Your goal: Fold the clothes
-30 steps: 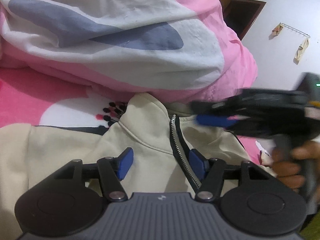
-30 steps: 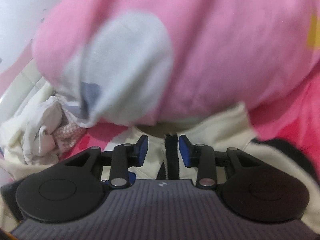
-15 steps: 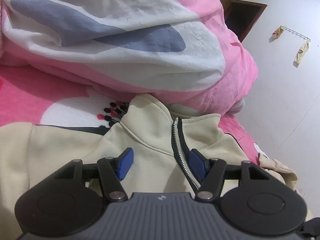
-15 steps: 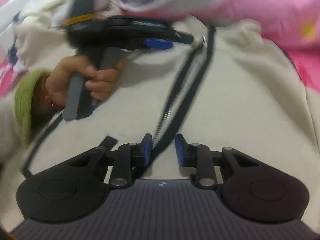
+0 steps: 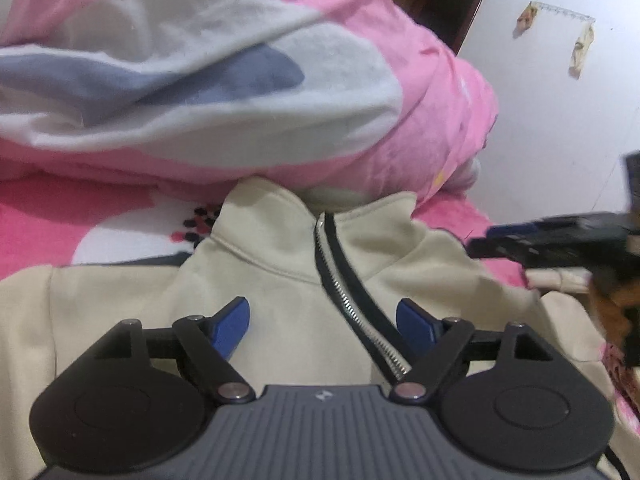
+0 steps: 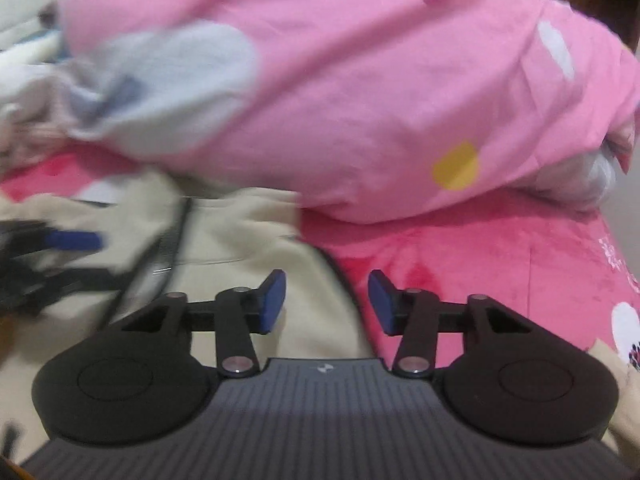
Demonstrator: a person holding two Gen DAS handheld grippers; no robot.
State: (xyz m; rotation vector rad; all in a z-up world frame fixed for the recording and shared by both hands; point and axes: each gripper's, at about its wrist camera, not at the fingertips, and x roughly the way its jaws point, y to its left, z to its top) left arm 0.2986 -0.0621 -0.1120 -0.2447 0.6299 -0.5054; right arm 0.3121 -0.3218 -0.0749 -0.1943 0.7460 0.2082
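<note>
- Left gripper (image 5: 322, 325) stood wide and was opening further; cream jacket (image 5: 280, 288) chest and zipper (image 5: 352, 304) lay under the gap, pads pressing nothing.
- Right gripper (image 6: 327, 304) stood about half apart, also opening, over the jacket's (image 6: 248, 240) shoulder edge and the pink sheet (image 6: 460, 256); nothing gripped.
- Right-wrist view was motion-blurred; the left gripper (image 6: 60, 240) there was a smear, and whether either tool touched cloth could not be told.
- Jacket hem was cut off below the gripper bodies.
- Jacket lay flat on the bed, front up, collar (image 5: 264, 216) pointing away toward the pink duvet (image 5: 240, 60), zipper running along its long axis.
</note>
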